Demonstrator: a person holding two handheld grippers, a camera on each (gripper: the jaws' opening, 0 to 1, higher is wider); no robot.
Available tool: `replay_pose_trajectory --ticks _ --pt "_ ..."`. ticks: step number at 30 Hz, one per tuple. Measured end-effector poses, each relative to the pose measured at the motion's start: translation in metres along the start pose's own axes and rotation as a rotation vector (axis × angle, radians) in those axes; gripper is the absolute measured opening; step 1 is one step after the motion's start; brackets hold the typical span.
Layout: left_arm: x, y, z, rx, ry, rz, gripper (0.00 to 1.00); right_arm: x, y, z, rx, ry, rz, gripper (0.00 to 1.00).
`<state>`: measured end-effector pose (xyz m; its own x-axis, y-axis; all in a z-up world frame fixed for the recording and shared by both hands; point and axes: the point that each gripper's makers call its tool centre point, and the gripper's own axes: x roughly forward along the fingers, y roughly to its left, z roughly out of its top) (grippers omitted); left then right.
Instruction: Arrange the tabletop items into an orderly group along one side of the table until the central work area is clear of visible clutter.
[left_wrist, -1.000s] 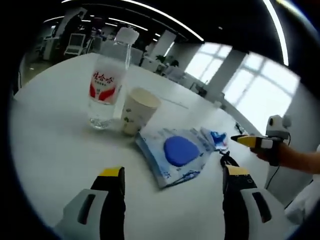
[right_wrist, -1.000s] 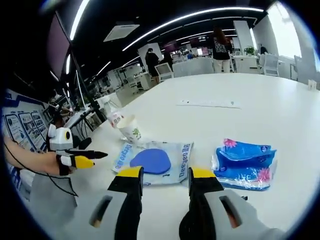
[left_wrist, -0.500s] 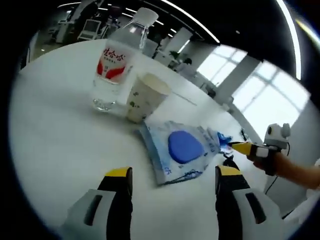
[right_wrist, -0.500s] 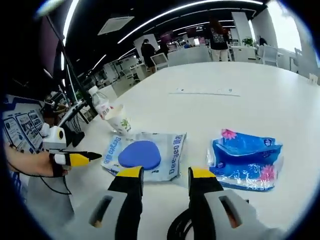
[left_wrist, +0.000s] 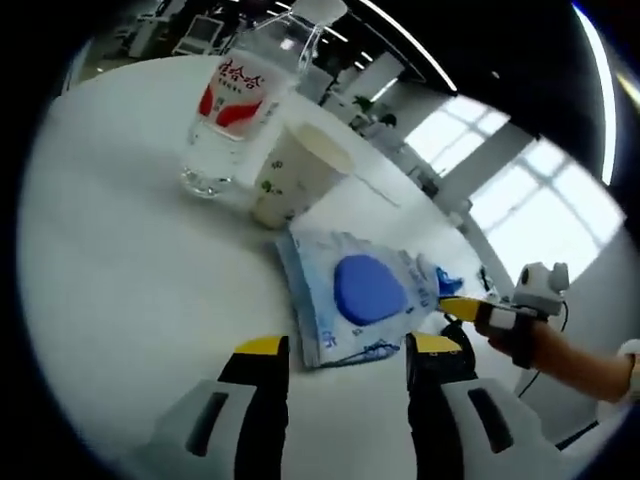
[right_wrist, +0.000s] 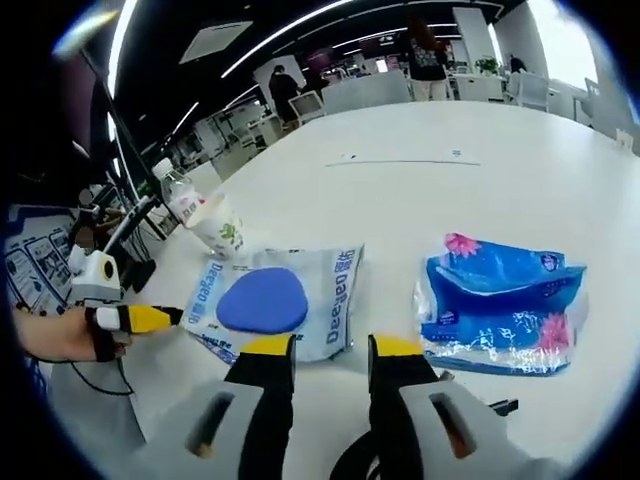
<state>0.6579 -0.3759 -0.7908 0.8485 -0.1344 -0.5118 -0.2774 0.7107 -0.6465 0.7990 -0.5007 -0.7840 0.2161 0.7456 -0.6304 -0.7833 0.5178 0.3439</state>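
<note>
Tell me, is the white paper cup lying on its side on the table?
No, the white paper cup stands upright with its open mouth up, beside the clear plastic water bottle on the white table.

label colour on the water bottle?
Red and white label on the water bottle; clearest in the left gripper view.

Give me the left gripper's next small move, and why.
Probably ease the left gripper forward onto the wet wipes pack: its open jaws already line up with the pack's near edge, and the pack lies flat apart from the paper cup.
</note>
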Motion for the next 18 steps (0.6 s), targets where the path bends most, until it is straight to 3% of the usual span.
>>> replay_pose_trajectory --ticks 5,8,13,14,18 --pt "0.004 -0.001 0.001 -0.055 -0.021 -0.012 0.35 0.006 -0.002 -0.003 0.009 0.014 -0.01 0.16" --pt "0.002 0.001 -0.003 -0.005 0.009 0.017 0.29 0.002 -0.001 -0.004 -0.013 0.011 -0.024 0.0" --pt "0.001 0.003 -0.004 0.012 0.025 0.025 0.14 0.0 0.0 -0.007 -0.02 0.003 -0.027 0.0" --pt "-0.001 0.007 -0.003 0.043 0.029 0.048 0.07 -0.002 0.001 -0.008 -0.026 0.002 -0.029 0.0" --pt "0.001 0.004 0.001 0.092 0.032 0.044 0.02 -0.009 0.003 -0.01 -0.027 -0.013 -0.026 0.0"
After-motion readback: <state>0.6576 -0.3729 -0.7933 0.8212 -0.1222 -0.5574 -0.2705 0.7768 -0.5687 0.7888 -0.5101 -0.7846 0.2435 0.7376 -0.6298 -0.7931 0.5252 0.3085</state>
